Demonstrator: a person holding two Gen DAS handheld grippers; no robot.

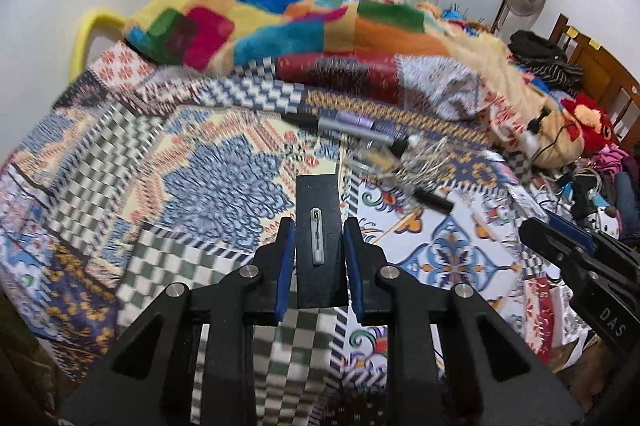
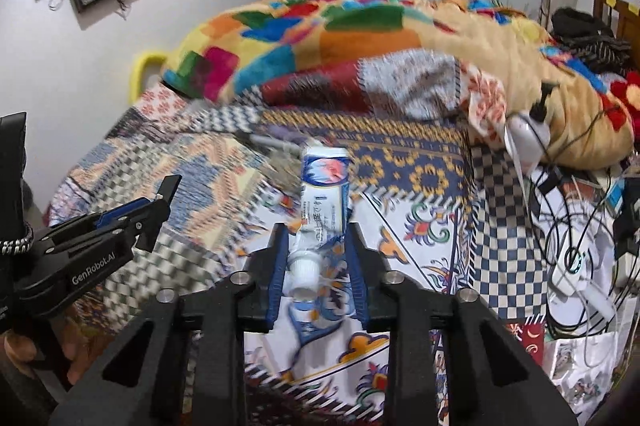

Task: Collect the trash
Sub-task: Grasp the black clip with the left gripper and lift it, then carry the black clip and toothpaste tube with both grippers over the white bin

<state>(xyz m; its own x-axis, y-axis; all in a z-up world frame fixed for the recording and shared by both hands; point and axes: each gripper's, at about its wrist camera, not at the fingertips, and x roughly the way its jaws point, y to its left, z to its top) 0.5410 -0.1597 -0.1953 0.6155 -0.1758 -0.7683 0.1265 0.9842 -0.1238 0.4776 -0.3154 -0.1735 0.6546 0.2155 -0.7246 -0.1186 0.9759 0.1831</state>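
Left wrist view first: we see the bed [image 1: 120, 154] under a patchwork cover, its near edge curving down at 8 o'clock. Our left tool [image 1: 319, 246] is closed on a flat black card [image 1: 318, 226] with a small grey piece on its face. Past it, at 1 o'clock, lie a grey-and-purple pen [image 1: 352, 126] and a blurred clump of thin wires [image 1: 408, 162]; a heaped multicoloured blanket [image 1: 280, 22] walls off the far side. At 3 o'clock the right tool enters, marked "DAS".

From the right wrist, the left tool reads "GenRobot.AI" at 9 o'clock. Our right tool [image 2: 318, 254] clamps a squeezed toothpaste tube [image 2: 324, 202], cap toward the camera, its printed characters too blurred for us to read. Cables and a white charger [image 2: 568, 270] crowd 3 o'clock.
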